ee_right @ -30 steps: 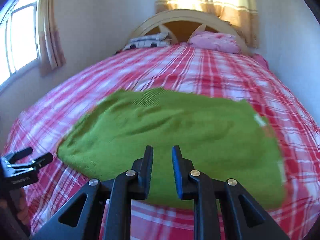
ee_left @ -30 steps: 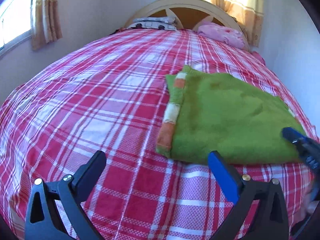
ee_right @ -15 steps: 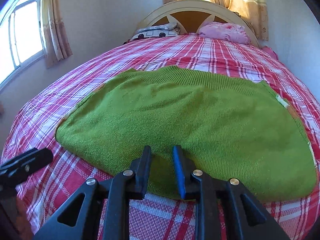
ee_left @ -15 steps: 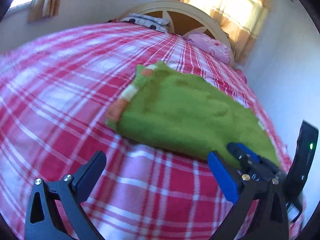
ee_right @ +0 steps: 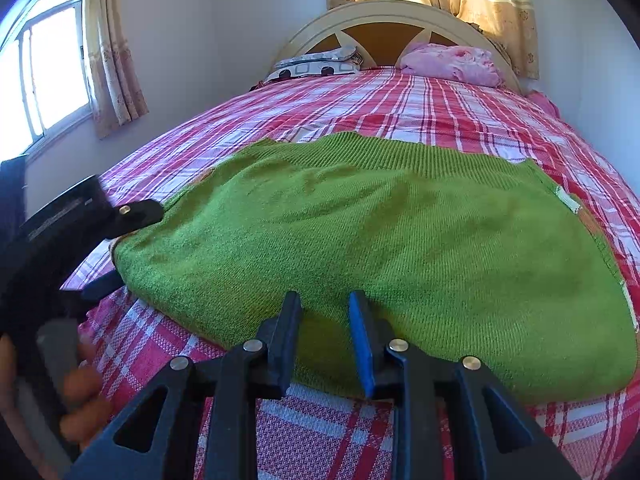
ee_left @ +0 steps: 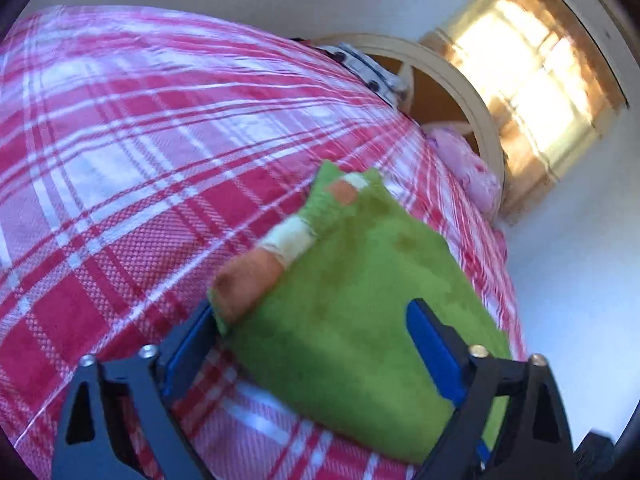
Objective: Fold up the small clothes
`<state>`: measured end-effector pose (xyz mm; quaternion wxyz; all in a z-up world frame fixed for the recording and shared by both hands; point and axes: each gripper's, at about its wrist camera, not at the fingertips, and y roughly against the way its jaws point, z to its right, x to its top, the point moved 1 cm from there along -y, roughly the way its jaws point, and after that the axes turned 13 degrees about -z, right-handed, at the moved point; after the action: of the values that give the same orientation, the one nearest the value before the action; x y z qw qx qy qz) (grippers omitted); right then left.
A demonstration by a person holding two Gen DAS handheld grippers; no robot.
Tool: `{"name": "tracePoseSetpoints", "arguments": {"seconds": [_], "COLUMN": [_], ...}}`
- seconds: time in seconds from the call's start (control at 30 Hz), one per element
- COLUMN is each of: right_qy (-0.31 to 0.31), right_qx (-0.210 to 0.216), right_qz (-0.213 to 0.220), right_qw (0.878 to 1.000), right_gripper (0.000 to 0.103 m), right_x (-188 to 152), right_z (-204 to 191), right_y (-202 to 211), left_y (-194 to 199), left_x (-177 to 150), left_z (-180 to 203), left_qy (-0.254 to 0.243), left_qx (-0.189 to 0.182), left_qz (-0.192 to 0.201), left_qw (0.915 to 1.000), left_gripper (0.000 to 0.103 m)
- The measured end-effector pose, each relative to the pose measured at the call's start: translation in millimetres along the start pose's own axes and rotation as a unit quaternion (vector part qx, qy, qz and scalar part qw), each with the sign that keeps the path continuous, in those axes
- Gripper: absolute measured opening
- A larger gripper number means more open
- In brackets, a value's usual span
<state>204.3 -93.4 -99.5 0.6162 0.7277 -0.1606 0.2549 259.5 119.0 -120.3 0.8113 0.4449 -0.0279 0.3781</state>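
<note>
A green knitted garment (ee_right: 380, 236) lies folded flat on the red plaid bed; its orange and white striped sleeve (ee_left: 260, 268) runs along its left edge in the left wrist view. My left gripper (ee_left: 312, 340) is open, its jaws straddling the garment's (ee_left: 360, 300) near left corner, with the left finger at the sleeve end. My right gripper (ee_right: 324, 320) is narrowly open, fingertips over the garment's near edge, with nothing gripped. The left gripper (ee_right: 120, 216) also shows at the left of the right wrist view, at the garment's left corner.
The plaid bedspread (ee_right: 440, 108) covers the whole bed. A patterned pillow (ee_right: 320, 64) and a pink pillow (ee_right: 452, 62) lie at the headboard (ee_right: 384, 20). Walls stand close on both sides, with curtained windows at left (ee_right: 52, 80) and behind.
My left gripper has swung right and moved forward onto the garment's left corner. My right gripper has edged closer to the garment's near edge.
</note>
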Motion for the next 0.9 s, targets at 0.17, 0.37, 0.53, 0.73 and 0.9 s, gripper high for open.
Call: {"name": "tracePoseSetpoints", "arguments": {"seconds": [0.17,0.37,0.53,0.73,0.9], "right_qy": [0.011,0.003,0.037,0.078,0.121], "right_qx": [0.012,0.075,0.104,0.093,0.08], "right_qz": [-0.023,0.012,-0.048,-0.096,-0.123], "right_qw": [1.0,0.997,0.993,0.988,0.982], "right_gripper": [0.034,0.059,0.065,0.065,0.065], "right_x": [12.1,92.2,145.5,176.7,184.9], "right_z": [-2.3,-19.1,-53.5,-99.2,-133.0], "right_y": [2.3,26.5,-22.5,-84.7,-118.1], "left_y": [0.0,-1.5,-3.5,-9.6,-6.6], "left_x": [1.4,1.5,2.1,4.1,2.9], "left_z": [-11.8,-9.9,-12.2,-17.7,-19.5], "left_qy": [-0.001,-0.004,0.0,0.01,0.012], "left_qx": [0.002,-0.01,-0.035,-0.061,-0.068], "left_qz": [0.011,0.019,0.025,0.009,0.014], "left_qw": [0.9999,0.9998,0.9991,0.998,0.9975], "left_gripper": [0.045,0.051,0.057,0.029,0.029]}}
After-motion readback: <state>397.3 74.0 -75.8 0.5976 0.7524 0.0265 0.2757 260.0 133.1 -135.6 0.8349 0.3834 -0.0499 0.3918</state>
